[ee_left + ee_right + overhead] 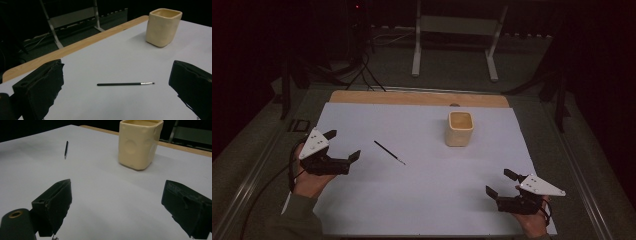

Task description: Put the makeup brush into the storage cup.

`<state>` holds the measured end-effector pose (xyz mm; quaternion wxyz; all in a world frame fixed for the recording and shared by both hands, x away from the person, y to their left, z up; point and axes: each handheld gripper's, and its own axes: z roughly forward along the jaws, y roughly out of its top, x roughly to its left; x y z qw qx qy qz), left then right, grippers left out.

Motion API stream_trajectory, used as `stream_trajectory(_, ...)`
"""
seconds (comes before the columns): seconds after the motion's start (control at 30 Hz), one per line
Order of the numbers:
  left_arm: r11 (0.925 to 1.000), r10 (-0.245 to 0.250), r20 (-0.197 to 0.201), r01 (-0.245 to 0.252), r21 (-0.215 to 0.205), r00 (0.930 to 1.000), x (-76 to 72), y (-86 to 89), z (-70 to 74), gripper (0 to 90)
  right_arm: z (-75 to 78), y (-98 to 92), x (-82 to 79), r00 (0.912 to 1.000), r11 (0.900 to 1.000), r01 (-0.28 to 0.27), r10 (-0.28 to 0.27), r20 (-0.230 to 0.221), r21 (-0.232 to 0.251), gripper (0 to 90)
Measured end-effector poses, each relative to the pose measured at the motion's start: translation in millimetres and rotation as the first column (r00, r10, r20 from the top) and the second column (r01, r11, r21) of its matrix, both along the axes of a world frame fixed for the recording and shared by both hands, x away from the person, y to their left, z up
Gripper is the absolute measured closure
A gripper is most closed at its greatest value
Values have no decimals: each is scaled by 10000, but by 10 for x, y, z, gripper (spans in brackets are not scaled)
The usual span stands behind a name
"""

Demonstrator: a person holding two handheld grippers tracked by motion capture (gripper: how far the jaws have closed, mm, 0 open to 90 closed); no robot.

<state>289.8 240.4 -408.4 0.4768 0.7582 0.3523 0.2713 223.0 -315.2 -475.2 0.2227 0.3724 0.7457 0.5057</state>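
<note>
A thin black paintbrush lies flat on the white sheet, left of centre; it also shows as the brush and the brush. A cream square cup stands upright at the back right of the sheet, seen too as the cup and the cup. My left gripper is open just left of the brush, nothing between its jaws. My right gripper is open near the front right edge, empty, well short of the cup.
The white sheet covers a wooden table whose bare edge runs along the back. Behind it stands a white metal frame on a dark floor. Cables trail at the back left.
</note>
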Motion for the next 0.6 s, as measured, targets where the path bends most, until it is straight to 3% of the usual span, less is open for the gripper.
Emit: stream_trajectory(0.6, 10000, -76, 38, 76, 26, 10000, 148, -90, 64, 7, 40, -25, -17, 9998, 10000, -12, 12, 211, 13, 93)
